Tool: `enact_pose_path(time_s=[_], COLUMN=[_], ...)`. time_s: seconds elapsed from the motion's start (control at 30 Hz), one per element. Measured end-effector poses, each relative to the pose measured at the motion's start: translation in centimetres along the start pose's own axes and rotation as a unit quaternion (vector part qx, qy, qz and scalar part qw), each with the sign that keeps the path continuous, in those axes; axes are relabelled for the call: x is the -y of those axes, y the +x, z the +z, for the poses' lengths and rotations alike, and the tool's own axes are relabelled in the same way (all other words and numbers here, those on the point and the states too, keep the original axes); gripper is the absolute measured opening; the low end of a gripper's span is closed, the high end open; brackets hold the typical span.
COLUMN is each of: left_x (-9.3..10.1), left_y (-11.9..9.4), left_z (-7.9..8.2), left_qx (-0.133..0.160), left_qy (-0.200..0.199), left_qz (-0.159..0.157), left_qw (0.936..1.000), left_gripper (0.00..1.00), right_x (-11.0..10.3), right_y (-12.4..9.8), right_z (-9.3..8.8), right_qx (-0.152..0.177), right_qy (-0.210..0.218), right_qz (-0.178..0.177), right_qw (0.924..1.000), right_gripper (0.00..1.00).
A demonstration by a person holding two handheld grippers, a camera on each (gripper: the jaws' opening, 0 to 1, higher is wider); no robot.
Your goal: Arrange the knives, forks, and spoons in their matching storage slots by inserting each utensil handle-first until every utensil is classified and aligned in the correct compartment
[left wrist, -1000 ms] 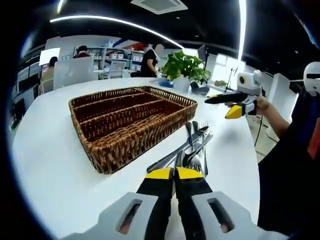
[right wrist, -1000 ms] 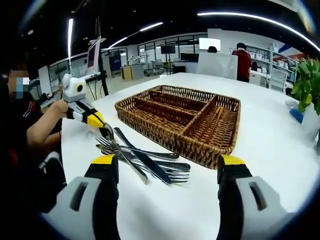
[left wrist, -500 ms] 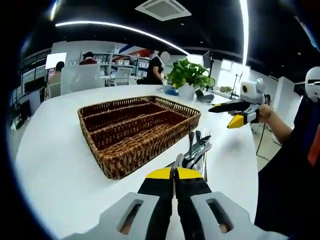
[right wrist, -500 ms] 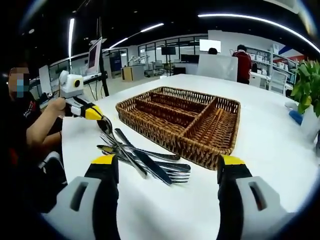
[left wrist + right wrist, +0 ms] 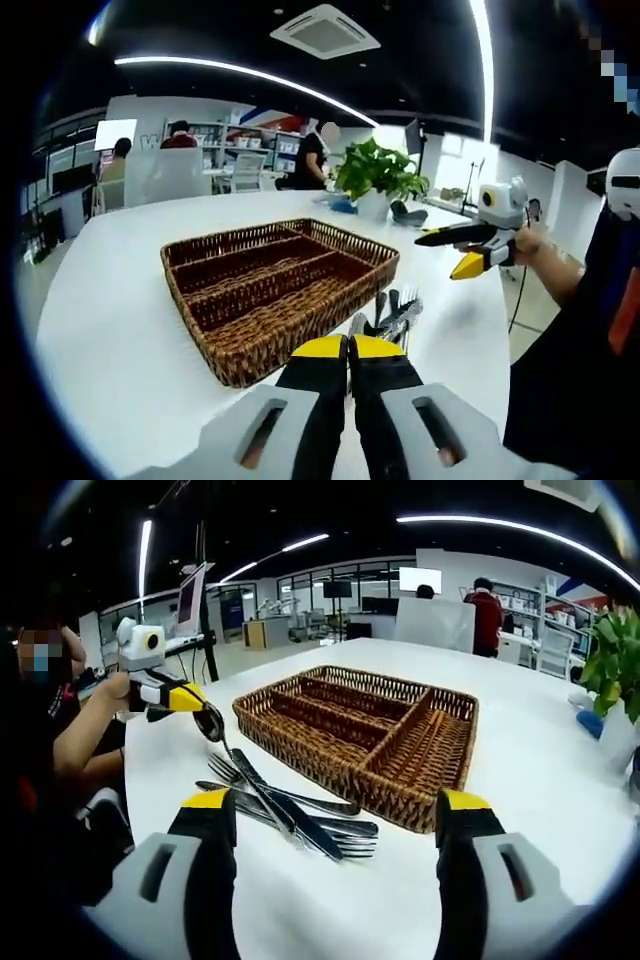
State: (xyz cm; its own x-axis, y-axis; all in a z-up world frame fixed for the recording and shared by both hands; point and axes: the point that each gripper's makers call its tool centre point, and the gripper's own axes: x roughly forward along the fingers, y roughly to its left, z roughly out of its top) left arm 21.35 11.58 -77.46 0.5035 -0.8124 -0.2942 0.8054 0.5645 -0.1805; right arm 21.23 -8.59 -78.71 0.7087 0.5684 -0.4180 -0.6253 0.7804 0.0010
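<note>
Fingers [image 5: 199, 701] gripping one spoon [image 5: 212, 723] above table

I see a basket [image 5: 360, 735] of rough woven wicker, brown and matt. The cutlery [image 5: 290, 805] is polished metal, glossy and catching light. The tabletop [image 5: 560, 770] looks smooth, white and faintly shiny. My grippers' fingers [image 5: 205, 850] are matt black plastic with yellow tips on grey plastic bodies. The plant [image 5: 375, 170] has waxy green leaves.
</note>
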Motion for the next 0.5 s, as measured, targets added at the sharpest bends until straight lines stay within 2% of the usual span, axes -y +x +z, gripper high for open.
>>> enact_pose_path(time_s=[0.17, 0.5], left_x=[-0.9, -2.6], left_y=[0.2, 1.6], left_z=[1.4, 5.1], left_qx=[0.013, 0.039], left_qy=[-0.005, -0.004], left_qz=[0.006, 0.024], left_qw=[0.9999, 0.9990], left_gripper=[0.00, 0.00], right_x=[0.1, 0.1], right_y=[-0.1, 0.2], right_z=[0.5, 1.6], right_qx=[0.006, 0.017], right_qy=[-0.003, -0.007], right_qz=[-0.002, -0.004], right_qw=[1.0000, 0.9998], right_gripper=[0.84, 0.90])
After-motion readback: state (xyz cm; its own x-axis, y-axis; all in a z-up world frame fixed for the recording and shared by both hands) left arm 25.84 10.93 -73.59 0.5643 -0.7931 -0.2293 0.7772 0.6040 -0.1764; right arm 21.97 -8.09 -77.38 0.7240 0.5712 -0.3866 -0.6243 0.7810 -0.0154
